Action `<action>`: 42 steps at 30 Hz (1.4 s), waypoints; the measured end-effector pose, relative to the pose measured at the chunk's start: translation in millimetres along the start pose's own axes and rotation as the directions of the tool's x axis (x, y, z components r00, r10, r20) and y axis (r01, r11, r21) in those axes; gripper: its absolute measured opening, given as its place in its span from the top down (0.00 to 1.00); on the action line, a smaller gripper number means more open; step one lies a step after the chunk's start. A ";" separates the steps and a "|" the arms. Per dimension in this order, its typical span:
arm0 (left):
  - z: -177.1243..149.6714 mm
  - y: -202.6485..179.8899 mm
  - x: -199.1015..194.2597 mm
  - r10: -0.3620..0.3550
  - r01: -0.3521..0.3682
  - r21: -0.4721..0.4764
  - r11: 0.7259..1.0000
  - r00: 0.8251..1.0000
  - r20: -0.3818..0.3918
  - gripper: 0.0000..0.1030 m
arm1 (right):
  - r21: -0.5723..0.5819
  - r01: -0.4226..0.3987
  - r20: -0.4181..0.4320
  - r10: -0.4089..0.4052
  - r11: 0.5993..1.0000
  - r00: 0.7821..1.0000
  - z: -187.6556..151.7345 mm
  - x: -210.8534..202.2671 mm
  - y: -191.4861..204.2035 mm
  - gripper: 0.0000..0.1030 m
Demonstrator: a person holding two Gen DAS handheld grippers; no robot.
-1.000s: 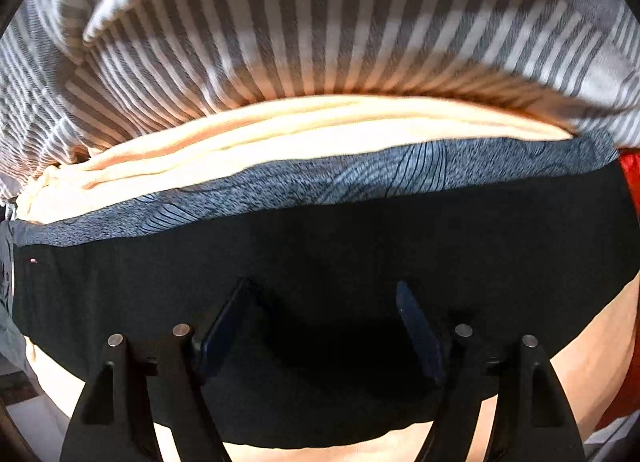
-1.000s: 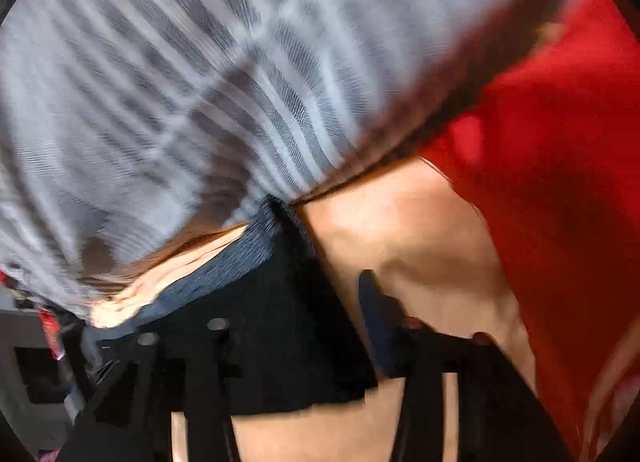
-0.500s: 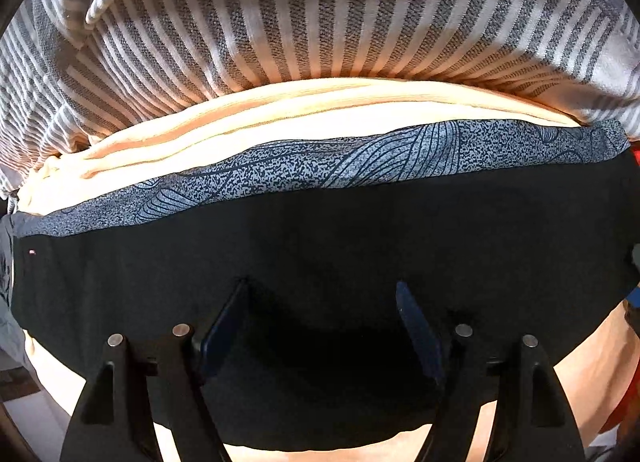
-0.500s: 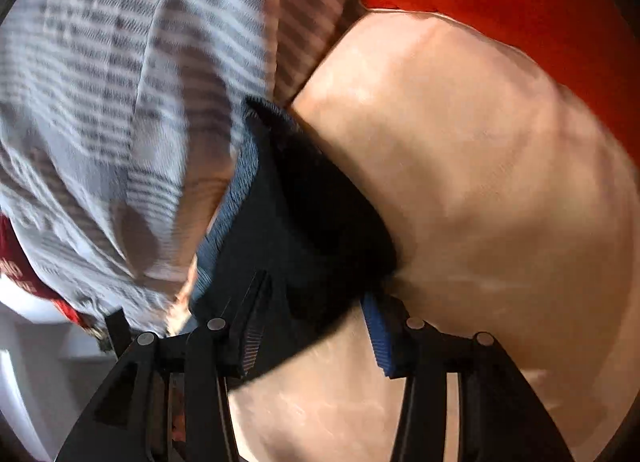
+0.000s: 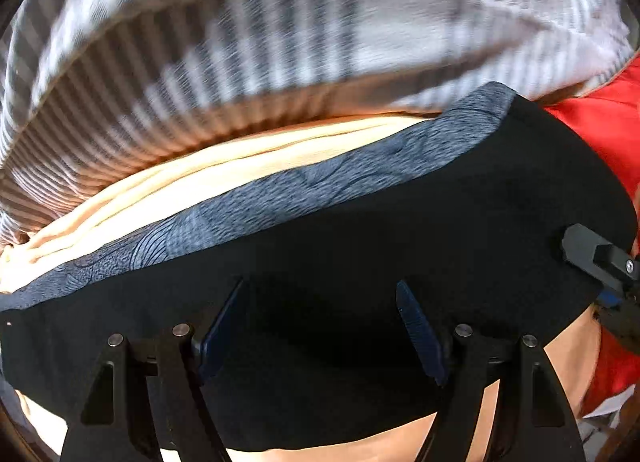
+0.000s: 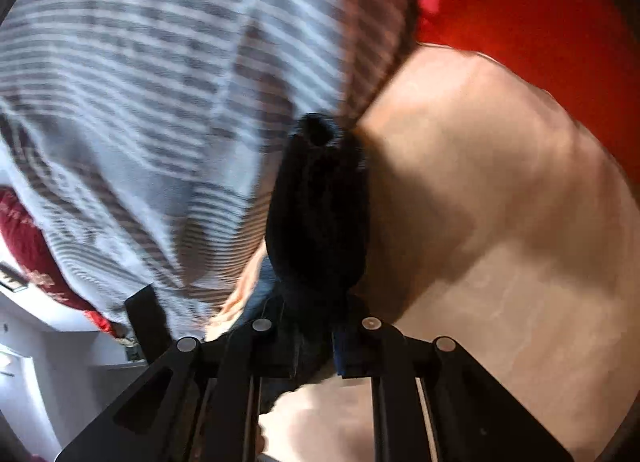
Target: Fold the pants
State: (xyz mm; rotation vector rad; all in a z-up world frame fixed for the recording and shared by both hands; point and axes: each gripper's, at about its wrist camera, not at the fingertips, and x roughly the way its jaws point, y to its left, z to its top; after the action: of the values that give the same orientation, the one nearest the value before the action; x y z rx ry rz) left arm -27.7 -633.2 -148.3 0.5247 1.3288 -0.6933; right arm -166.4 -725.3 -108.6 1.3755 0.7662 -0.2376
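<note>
The black pants, with a blue-grey patterned band along their far edge, lie across a beige surface. My left gripper is open, its blue pads just above the black cloth and holding nothing. My right gripper is shut on a bunched corner of the black pants, which rises from between its fingers. That gripper also shows in the left wrist view, at the right end of the pants.
A grey-and-white striped cloth lies beyond the pants and fills the left of the right wrist view. Red fabric lies to the right. The beige surface spreads under the right gripper.
My right gripper has closed on the right corner of the pants and lifted it. The pants' right end has shifted up and left. My left gripper stays open.
</note>
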 end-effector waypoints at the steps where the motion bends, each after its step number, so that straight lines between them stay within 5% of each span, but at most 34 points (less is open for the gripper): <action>1: -0.2 -5.5 -3.4 -0.008 0.008 -0.002 1.000 1.000 0.004 0.25 | -0.011 -0.015 0.002 0.015 1.000 1.000 -3.1 -5.2 5.3 0.87; 6: -5.5 -23.6 12.8 -0.020 0.021 0.015 1.000 0.999 -0.040 0.25 | 0.033 -0.004 0.014 0.004 0.999 1.000 -19.6 -15.0 -8.2 0.87; 11: -1.2 -38.3 23.3 -0.011 0.012 0.017 1.000 0.999 -0.033 0.25 | 0.148 0.211 -0.046 -0.206 0.966 0.977 -23.2 -9.1 -54.3 0.78; 14: 3.4 -30.0 2.5 0.000 0.001 -0.025 1.000 0.999 0.032 0.25 | -0.047 0.321 0.045 -0.319 0.946 0.947 -26.0 -29.6 -18.0 0.77; 17: 11.7 -13.8 -3.6 0.039 -0.035 -0.074 0.997 0.998 0.052 0.25 | -0.218 0.336 0.117 -0.317 0.916 0.941 -20.6 -32.3 27.9 0.77; 23: 24.1 7.5 25.5 0.074 -0.075 -0.147 0.986 0.997 -0.010 0.25 | -0.308 0.318 0.051 -0.319 0.897 0.947 25.8 32.1 57.6 0.77; 26: 20.3 -11.5 34.7 0.022 -0.025 -0.114 0.993 0.999 -0.027 0.25 | -0.323 0.392 0.122 -0.373 0.861 0.920 30.6 27.4 71.4 0.77; 29: 3.8 -27.2 34.1 0.035 -0.036 -0.034 0.999 0.999 -0.020 0.25 | -0.265 0.553 0.287 -0.482 0.790 0.827 16.3 -14.8 71.9 0.77; 31: -1.0 -40.6 35.0 0.025 -0.025 -0.023 0.999 1.000 -0.012 0.25 | -0.218 0.586 0.326 -0.508 0.780 0.798 14.2 -39.6 62.8 0.77; 34: -3.7 -53.5 38.4 0.017 -0.017 -0.038 0.999 1.000 -0.006 0.25 | -0.243 0.522 0.278 -0.457 0.818 0.845 18.3 -46.8 60.4 0.77; 38: -12.1 -60.9 42.5 0.011 -0.011 -0.032 0.999 1.000 -0.005 0.24 | -0.318 0.399 0.142 -0.373 0.860 0.917 35.3 7.0 58.9 0.78; 40: -10.2 -44.0 44.4 0.007 -0.007 -0.023 1.000 1.000 0.000 0.23 | -0.322 0.400 0.063 -0.402 0.858 0.914 41.7 58.1 53.4 0.78; 42: -9.8 -42.8 37.4 -0.007 0.007 -0.018 1.000 1.000 -0.008 0.23 | -0.263 0.471 0.033 -0.480 0.842 0.877 51.4 75.8 27.2 1.00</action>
State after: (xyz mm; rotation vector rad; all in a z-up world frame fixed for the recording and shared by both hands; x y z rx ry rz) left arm -61.7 -661.9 -185.0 0.5091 1.3440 -0.6847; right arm -76.7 -746.7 -133.5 0.9201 1.1246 -0.4848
